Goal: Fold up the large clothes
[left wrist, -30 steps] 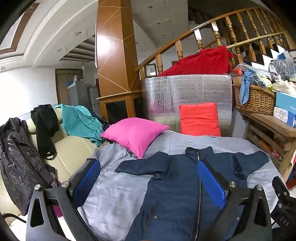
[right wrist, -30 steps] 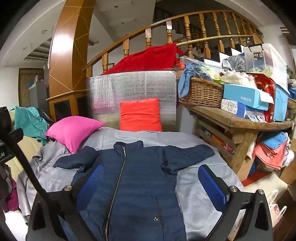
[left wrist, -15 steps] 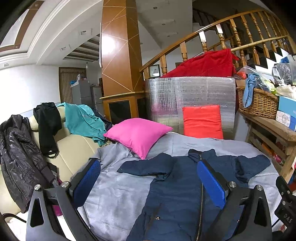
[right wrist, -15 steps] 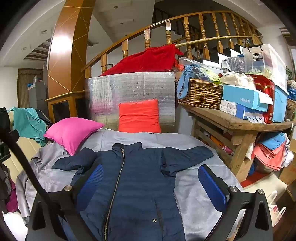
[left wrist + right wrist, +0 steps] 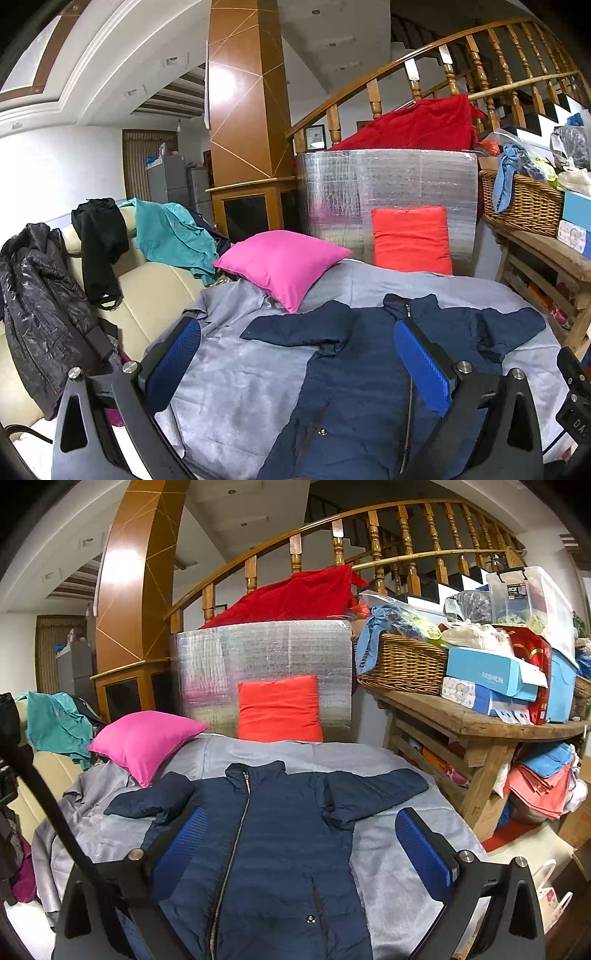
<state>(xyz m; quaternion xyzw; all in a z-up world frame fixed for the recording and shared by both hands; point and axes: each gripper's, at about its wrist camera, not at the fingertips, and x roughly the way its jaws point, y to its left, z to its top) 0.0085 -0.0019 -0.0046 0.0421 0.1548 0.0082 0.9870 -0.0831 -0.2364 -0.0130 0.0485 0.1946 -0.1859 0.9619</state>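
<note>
Your left gripper (image 5: 297,360), black angular frame, blue textured pads (image 5: 421,363) inside both fingers, silver screws behind each pad, your right gripper (image 5: 304,847) identical, black cable left of it

Your jacket (image 5: 280,834) lies flat on the bed (image 5: 399,871), collar toward the far edge, sleeves spread toward the left and right edges. One pillow (image 5: 147,742) sits at the bed's far left corner, another cushion (image 5: 280,709) stands behind the far edge. Right of the bed, a bench (image 5: 480,723) carries a basket (image 5: 402,664) and boxes (image 5: 491,675).
</note>
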